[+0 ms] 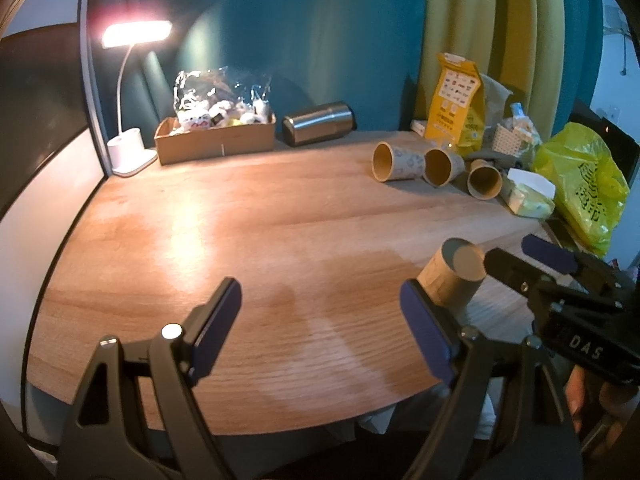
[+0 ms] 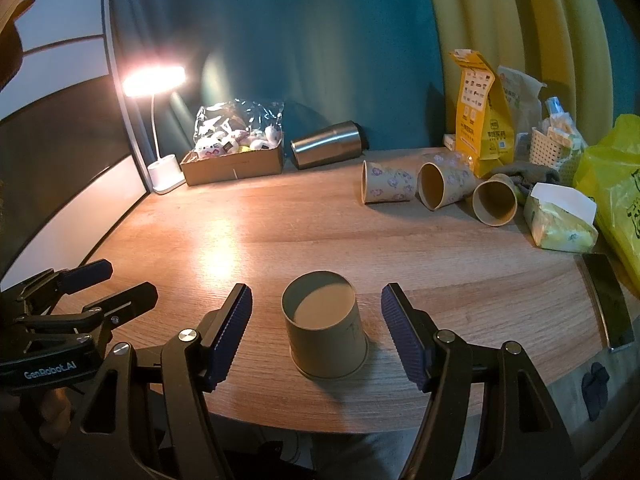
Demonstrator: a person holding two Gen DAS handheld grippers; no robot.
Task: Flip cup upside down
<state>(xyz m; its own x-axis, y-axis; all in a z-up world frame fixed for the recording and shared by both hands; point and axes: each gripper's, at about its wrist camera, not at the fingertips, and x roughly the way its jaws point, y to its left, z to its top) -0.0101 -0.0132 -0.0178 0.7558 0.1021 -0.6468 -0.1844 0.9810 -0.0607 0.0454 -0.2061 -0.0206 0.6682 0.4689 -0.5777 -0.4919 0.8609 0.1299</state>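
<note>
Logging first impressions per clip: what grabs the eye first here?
A paper cup standing upside down on the wooden table, between the open right tool. Behind, a glowing desk lamp at back left and three cups lying on their sides.

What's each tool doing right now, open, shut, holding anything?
Left tool: open, holding nothing.
Right tool: open, straddling the upside-down paper cup, not gripping it.

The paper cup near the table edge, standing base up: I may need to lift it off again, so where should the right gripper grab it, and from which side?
Grip the paper cup across its side wall around mid-height, coming in level from the near table edge. It stands rim down between the right gripper's open jaws, and the tapered wall offers two opposite faces.
</note>
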